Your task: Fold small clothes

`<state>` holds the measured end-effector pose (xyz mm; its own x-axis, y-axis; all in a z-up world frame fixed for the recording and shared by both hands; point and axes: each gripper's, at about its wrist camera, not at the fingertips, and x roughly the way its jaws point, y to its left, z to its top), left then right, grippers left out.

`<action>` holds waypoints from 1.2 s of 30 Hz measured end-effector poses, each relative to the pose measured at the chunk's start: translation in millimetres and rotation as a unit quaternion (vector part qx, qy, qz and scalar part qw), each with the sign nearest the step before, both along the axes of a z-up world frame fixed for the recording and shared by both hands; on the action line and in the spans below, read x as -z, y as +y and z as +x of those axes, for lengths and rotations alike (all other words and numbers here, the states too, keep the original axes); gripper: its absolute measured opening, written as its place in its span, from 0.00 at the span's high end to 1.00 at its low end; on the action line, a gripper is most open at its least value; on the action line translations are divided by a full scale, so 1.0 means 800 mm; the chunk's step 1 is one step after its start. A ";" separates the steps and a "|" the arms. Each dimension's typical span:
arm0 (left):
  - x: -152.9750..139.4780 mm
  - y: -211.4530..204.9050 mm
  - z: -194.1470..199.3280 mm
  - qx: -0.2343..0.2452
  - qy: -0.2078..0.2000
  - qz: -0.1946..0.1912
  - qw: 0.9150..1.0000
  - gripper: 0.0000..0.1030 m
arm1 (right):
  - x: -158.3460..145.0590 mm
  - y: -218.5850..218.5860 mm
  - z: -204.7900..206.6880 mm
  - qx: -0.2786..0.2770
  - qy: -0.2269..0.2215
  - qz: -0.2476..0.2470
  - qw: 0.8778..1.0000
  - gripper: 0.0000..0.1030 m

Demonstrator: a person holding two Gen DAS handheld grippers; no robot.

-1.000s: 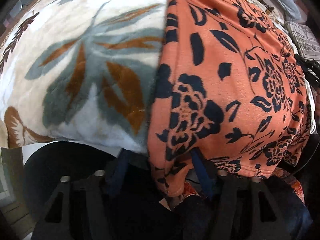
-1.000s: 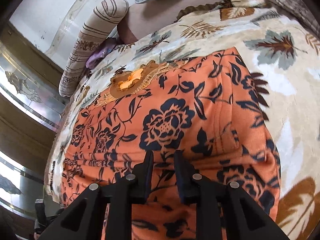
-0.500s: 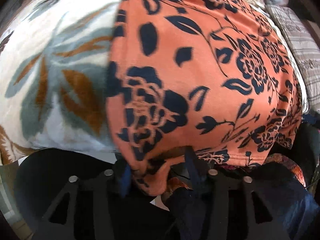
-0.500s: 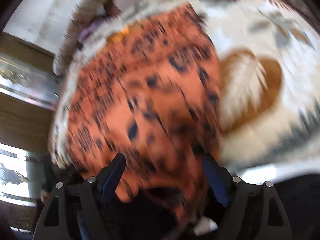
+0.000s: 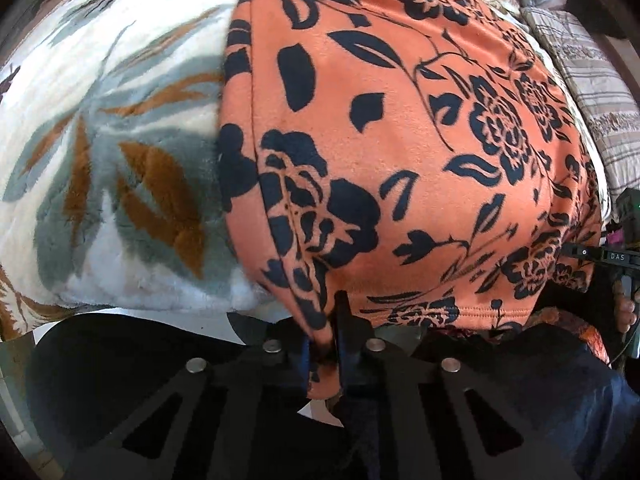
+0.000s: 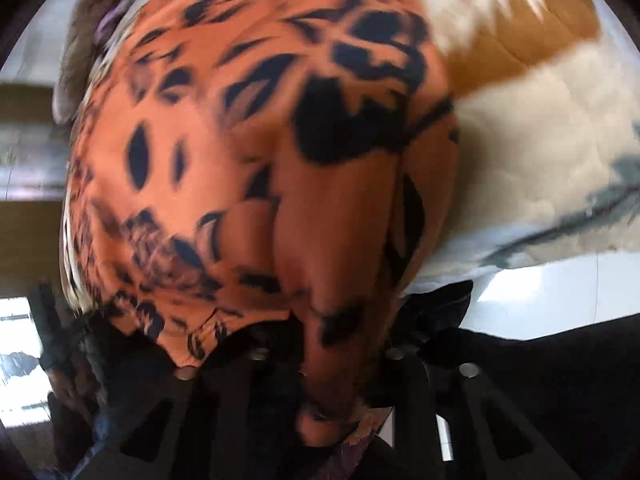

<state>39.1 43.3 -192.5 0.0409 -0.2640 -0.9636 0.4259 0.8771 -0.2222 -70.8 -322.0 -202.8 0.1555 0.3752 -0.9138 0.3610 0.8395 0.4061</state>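
A plush cream blanket [image 5: 100, 128] printed with grey and rust-brown leaves covers the bed, and its near edge drops off just ahead of both cameras. Pale floor [image 6: 540, 292] shows below that edge on the right. Far right in the left wrist view lies a striped grey pillow [image 5: 592, 72].

The orange garment [image 5: 400, 140], patterned with dark navy flowers, lies spread on the blanket with its near hem hanging over the bed edge. The left gripper [image 5: 322, 344] is clenched on the garment's near left corner, the fabric pinched between its two fingers. In the blurred right wrist view the garment [image 6: 248, 152] bunches over the right gripper [image 6: 332, 380], hiding its fingertips; I cannot tell whether it grips. A dark handheld device [image 5: 616, 258] sits at the far right edge.
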 end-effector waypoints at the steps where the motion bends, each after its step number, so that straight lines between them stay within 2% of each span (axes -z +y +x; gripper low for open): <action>1: -0.004 -0.001 -0.004 0.006 -0.001 -0.001 1.000 0.93 | -0.009 0.003 -0.001 -0.014 -0.005 -0.005 1.000 0.93; 4: -0.027 0.015 -0.003 0.025 0.004 -0.026 0.999 0.94 | -0.054 0.010 -0.004 -0.050 -0.044 -0.002 0.998 0.95; 8: -0.083 0.011 -0.012 0.059 -0.005 -0.078 0.995 0.94 | -0.125 -0.004 -0.004 -0.055 -0.132 0.030 0.989 0.95; 12: -0.151 0.019 0.006 0.059 -0.025 -0.164 0.984 0.94 | -0.183 -0.040 0.004 -0.023 -0.222 0.054 0.973 0.95; 15: -0.198 0.026 0.029 0.041 -0.064 -0.204 0.976 0.94 | -0.208 -0.069 0.017 0.015 -0.270 0.064 0.961 0.95; 19: -0.229 0.033 0.074 0.013 -0.107 -0.229 0.967 0.94 | -0.221 -0.105 0.048 0.083 -0.310 0.061 0.945 0.95; 21: -0.225 0.020 0.101 -0.003 -0.129 -0.225 0.966 0.94 | -0.221 -0.127 0.065 0.120 -0.319 0.074 0.937 0.95; 23: -0.211 0.007 0.138 -0.023 -0.132 -0.224 0.965 0.94 | -0.213 -0.149 0.096 0.149 -0.321 0.073 0.932 0.95; 26: -0.190 -0.008 0.197 -0.045 -0.141 -0.195 0.969 0.94 | -0.191 -0.180 0.142 0.184 -0.316 0.086 0.927 0.95; 30: -0.148 -0.034 0.281 -0.089 -0.114 -0.162 0.976 0.94 | -0.145 -0.204 0.215 0.230 -0.283 0.095 0.926 0.95; 33: -0.101 -0.054 0.331 -0.107 -0.087 -0.136 0.981 0.91 | -0.100 -0.221 0.254 0.278 -0.257 0.138 0.915 0.94; 34: -0.083 -0.056 0.344 -0.127 -0.079 -0.119 0.982 0.91 | -0.083 -0.225 0.265 0.287 -0.242 0.150 0.915 0.93; 36: -0.054 -0.058 0.357 -0.142 -0.062 -0.117 0.981 0.88 | -0.057 -0.233 0.277 0.290 -0.218 0.145 0.920 0.90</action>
<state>325.0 -2.8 -149.6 0.2587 -0.4388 -0.8606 0.2086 0.8952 -0.3938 151.2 -508.2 -157.4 0.7349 0.3321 -0.5913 0.4638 0.3899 0.7955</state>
